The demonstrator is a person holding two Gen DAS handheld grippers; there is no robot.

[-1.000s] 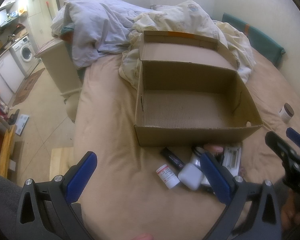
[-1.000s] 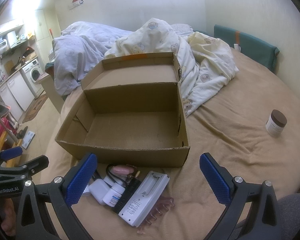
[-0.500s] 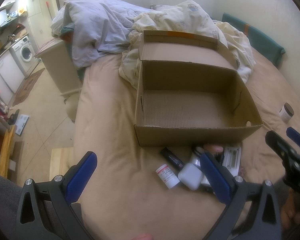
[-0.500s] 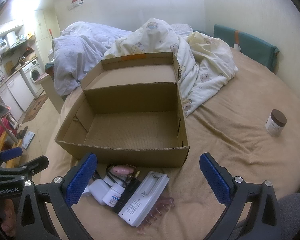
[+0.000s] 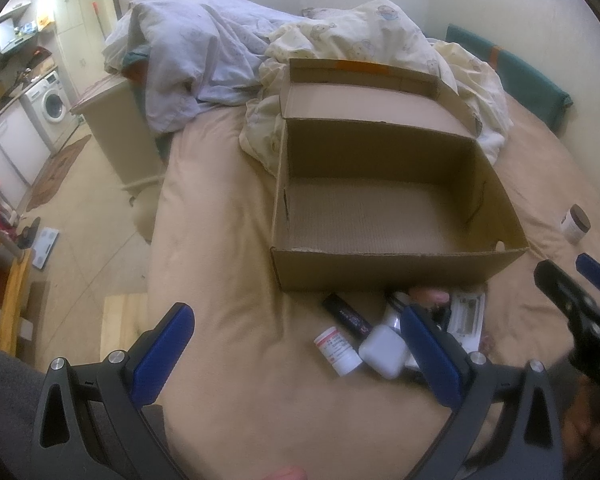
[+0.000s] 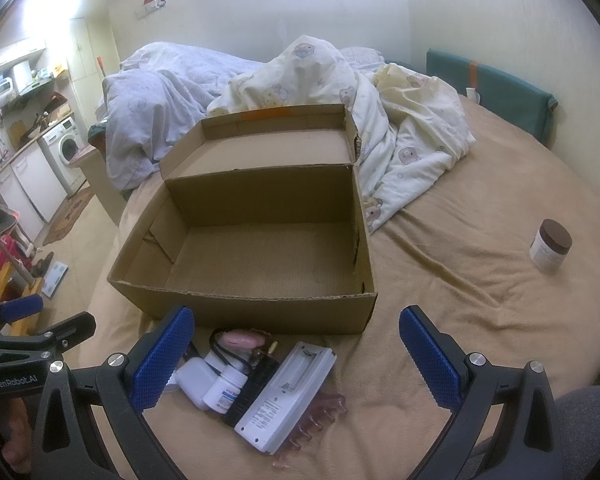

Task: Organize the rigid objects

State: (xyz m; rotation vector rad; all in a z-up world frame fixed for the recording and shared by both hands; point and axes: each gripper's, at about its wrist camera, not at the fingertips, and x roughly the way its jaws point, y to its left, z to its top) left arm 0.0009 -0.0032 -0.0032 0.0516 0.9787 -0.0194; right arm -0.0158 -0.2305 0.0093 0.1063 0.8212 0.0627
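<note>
While both of my grippers hover low over the bed (image 6: pixel 480 208), I see the left gripper (image 5: pixel 296 344) spread wide and holding nothing, and the right gripper (image 6: pixel 296 344) likewise released with its blue pads far apart. Ahead of them sits an open cardboard box (image 6: pixel 260 312) on the tan bedspread, its lid flap folded back against the rumpled quilts (image 6: pixel 400 120); nothing shows on its floor. Just in front of the box's near wall lies a small cluster of things: a white pill bottle (image 5: pixel 337 350) on its side, a white earbud case (image 5: pixel 383 351) touching it, a black tube (image 5: pixel 346 316) angled beside them, a pink object (image 6: pixel 242 339) close against the box, and a white battery charger (image 6: pixel 286 396) lying over a clear pinkish comb (image 6: pixel 316 428). From the right wrist view, the cluster sits between my fingers, nearer the left pad. Well apart on the bedspread, off to the right, stands a small jar with a brown lid (image 6: pixel 551 246). Beyond the bed's left edge I can make out a washing machine (image 5: pixel 48 106).
</note>
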